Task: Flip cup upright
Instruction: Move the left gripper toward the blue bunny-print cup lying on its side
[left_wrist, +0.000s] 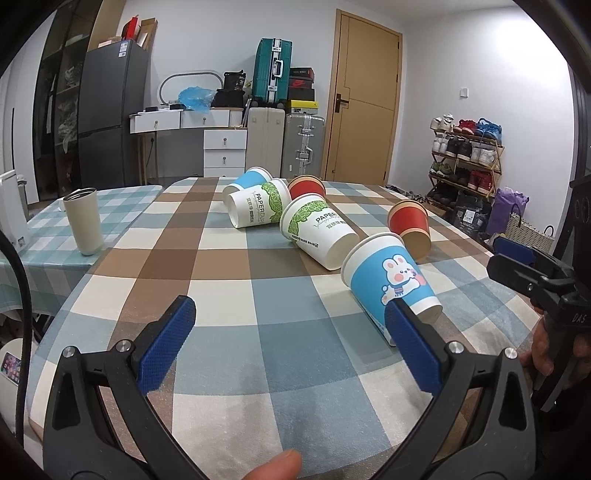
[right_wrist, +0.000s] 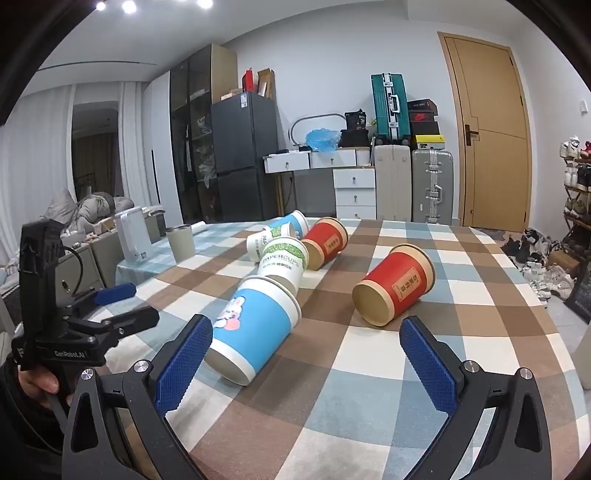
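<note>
Six paper cups lie on their sides on the checked worktop (left_wrist: 229, 295); none is upright yet. Nearest, at one o'clock of the left gripper (left_wrist: 291, 347), lies the blue rabbit cup (left_wrist: 388, 280). Both grippers, right gripper (right_wrist: 306, 365) included, hold their jaws wide, empty.

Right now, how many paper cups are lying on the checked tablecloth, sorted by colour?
Blue paper cups: 2 (bunny-print one, far one)
White paper cups with green leaf print: 2
Red paper cups: 2
Total: 6, all on their sides.
</note>
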